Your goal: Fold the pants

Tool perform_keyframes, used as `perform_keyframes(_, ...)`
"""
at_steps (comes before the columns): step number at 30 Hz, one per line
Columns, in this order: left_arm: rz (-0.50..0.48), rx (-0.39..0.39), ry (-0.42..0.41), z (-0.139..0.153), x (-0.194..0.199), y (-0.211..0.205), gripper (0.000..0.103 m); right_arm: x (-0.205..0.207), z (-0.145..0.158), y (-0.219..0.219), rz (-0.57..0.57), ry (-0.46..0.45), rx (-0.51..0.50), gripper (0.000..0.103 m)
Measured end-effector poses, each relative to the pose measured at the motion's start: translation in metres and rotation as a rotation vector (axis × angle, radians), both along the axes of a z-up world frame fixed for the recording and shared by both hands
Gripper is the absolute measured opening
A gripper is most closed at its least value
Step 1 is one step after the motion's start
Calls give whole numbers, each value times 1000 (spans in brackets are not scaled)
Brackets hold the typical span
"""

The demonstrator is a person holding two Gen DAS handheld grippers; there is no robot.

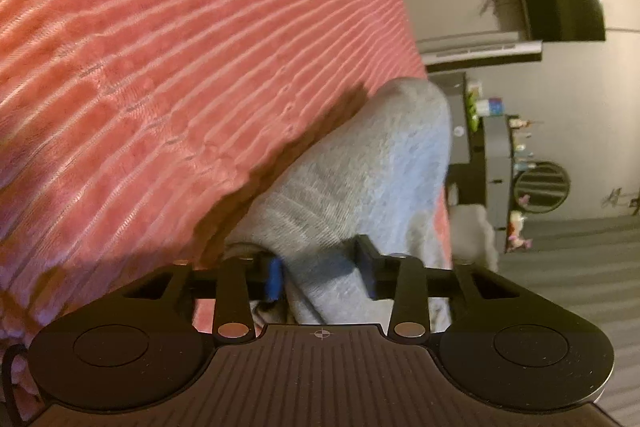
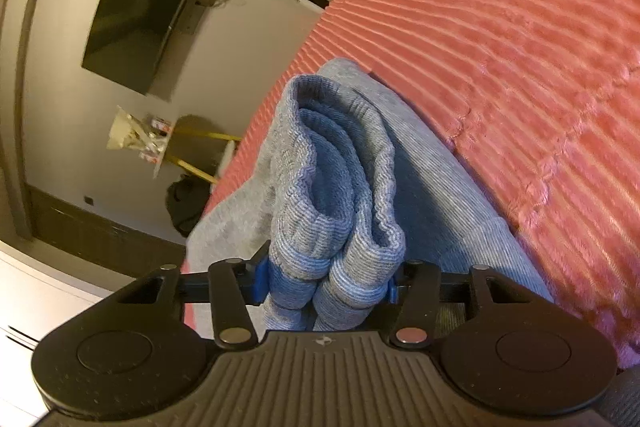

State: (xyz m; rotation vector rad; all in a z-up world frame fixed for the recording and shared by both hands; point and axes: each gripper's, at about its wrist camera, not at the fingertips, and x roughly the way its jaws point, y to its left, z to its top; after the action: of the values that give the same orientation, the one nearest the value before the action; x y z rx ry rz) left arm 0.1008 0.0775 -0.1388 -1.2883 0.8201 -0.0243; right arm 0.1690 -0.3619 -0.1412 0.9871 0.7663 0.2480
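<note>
On a bed covered by a pink ribbed blanket [image 1: 168, 59], grey pants [image 2: 332, 163] are lying near the edge, partly lifted by both grippers. Through the right wrist view, the right gripper [image 2: 326, 281] is clamping a thick bundle of ribbed cuffs or waistband; both blue pads are pressing into the knit, and the layers are bulging upward between them. Which part of the garment this is stays hard to tell, since the lower folds are disappearing behind the gripper body. Through the left wrist view, the left gripper [image 1: 322, 275] is straddling a fold of the grey fabric [image 1: 360, 167], which is filling the gap between the jaws. Its left blue pad is touching the cloth, while the right finger is sitting against or just beside it, so a firm pinch cannot be confirmed. Blur is softening this view, and the fabric's far end is slipping behind the blanket edge. Beyond the bed, a dark wall-mounted screen [image 2: 136, 15] and cluttered shelves [image 1: 496, 155] are showing only vaguely.
</note>
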Motion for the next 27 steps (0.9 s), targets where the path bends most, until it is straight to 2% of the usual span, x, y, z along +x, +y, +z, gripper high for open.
perform_keyframes(1,-2,2,13,-2,3,-1,49,6,-3,1,20,27,17,65)
perform_keyframes(3,-7,-8,24,-6,10,0,45,12,-4,3,24,53,8,65)
perform_keyframes(4,-8,-9,2,-5,10,0,33,13,-1,5,26,59,-12,60)
perform_keyframes(5,-18,4,-23,-2,10,2,30,13,5,8,22,67,-50,54)
perform_keyframes(7,-44,50,-72,10,7,0,24,12,20,14,30,33,-114,47)
perform_keyframes(9,-55,66,-137,20,3,-2,21,8,40,17,33,-26,-141,46)
perform_keyframes(12,-83,71,-238,35,-2,-6,20,2,65,12,11,-105,-119,45)
perform_keyframes(16,-166,155,-306,53,-4,-20,20,-4,87,-3,-18,-172,-64,45)
perform_keyframes(19,-236,225,-285,53,-4,-35,20,-5,87,-13,-42,-173,-89,45)
perform_keyframes(22,-260,264,-245,48,-4,-40,20,-1,67,-22,-43,-98,-89,45)
perform_keyframes(25,-274,296,-207,46,-1,-44,18,2,43,-22,-29,-12,-134,45)
perform_keyframes(27,-276,310,-188,45,-1,-46,18,0,35,-21,-26,-3,-150,45)
